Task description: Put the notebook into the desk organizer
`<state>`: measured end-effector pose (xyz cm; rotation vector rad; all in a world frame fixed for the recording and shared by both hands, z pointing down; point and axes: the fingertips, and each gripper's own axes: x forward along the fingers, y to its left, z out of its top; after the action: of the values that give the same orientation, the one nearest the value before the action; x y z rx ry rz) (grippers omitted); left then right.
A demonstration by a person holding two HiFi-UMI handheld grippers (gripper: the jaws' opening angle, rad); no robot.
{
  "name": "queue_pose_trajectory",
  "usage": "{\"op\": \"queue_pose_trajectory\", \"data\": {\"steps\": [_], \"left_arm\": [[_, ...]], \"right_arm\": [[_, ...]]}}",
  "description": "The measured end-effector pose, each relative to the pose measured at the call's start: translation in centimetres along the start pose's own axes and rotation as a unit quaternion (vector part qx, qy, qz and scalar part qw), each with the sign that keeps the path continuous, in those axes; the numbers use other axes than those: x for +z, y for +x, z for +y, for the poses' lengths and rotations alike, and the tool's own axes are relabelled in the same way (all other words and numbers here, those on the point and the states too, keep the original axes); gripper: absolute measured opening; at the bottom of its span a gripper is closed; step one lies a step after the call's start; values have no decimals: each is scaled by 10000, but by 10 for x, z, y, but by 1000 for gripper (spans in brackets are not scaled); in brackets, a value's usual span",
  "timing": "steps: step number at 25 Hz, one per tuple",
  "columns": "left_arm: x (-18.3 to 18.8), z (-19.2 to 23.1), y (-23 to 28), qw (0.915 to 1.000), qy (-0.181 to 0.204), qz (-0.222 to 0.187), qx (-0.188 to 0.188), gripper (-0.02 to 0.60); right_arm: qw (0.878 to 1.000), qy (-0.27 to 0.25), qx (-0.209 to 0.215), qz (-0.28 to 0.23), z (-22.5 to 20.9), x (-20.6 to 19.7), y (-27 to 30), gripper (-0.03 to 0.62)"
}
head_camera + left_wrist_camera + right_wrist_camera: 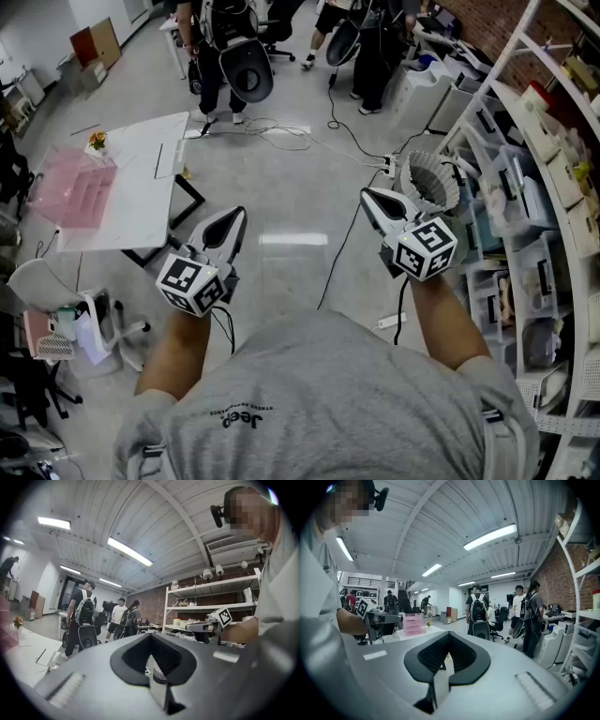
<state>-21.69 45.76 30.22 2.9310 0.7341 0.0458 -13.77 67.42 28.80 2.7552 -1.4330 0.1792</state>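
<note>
Left gripper point(236, 217) and right gripper point(368, 196) hang level over the floor point(291, 183), fingers point(439, 681) clenched on nothing. Guessing it's a resting pose before the reach. The notebook point(169, 157) (I think) lies flat on the table point(131, 211) beside the pink organizer point(75, 192), well off left.

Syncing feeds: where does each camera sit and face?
Head view: on the head, steeply down at floor; shows shirt, left gripper, right gripper.
Left gripper view: rides it, level toward shelves; shows right forearm.
Right gripper view: rides it, level across the room past pink organizer; shows left forearm.
Shared: head view also shows that organizer.
</note>
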Motion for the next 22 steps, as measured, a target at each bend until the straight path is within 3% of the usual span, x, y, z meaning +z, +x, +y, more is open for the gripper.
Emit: {"op": "queue_pose_trajectory", "data": {"steps": [4, 13, 14, 15, 16, 18, 22], "left_arm": [[0, 0, 5, 10000, 2, 11, 11, 8], [3, -7, 19, 10000, -18, -37, -57, 29], [3, -10, 23, 9999, -10, -23, -107, 88], [3, -14, 26, 9999, 8, 10, -160, 267], [3, -18, 30, 9998, 37, 47, -205, 342], [1, -26, 37, 9997, 95, 91, -226, 425], [0, -47, 51, 9997, 175, 114, -127, 472]], "right_arm": [[9998, 201, -15, -95, -9, 0, -2, 3], [9999, 112, 22, -50, -20, -2, -4, 5], [9999, 117, 44, -49, -21, -2, -5, 5], [9999, 121, 69, -49, -23, -2, -6, 5], [9999, 119, 96, -51, -25, -3, -8, 5], [9998, 101, 153, -54, -29, -2, -14, 5], [9996, 72, 285, -59, -42, -1, -30, 5]]}}
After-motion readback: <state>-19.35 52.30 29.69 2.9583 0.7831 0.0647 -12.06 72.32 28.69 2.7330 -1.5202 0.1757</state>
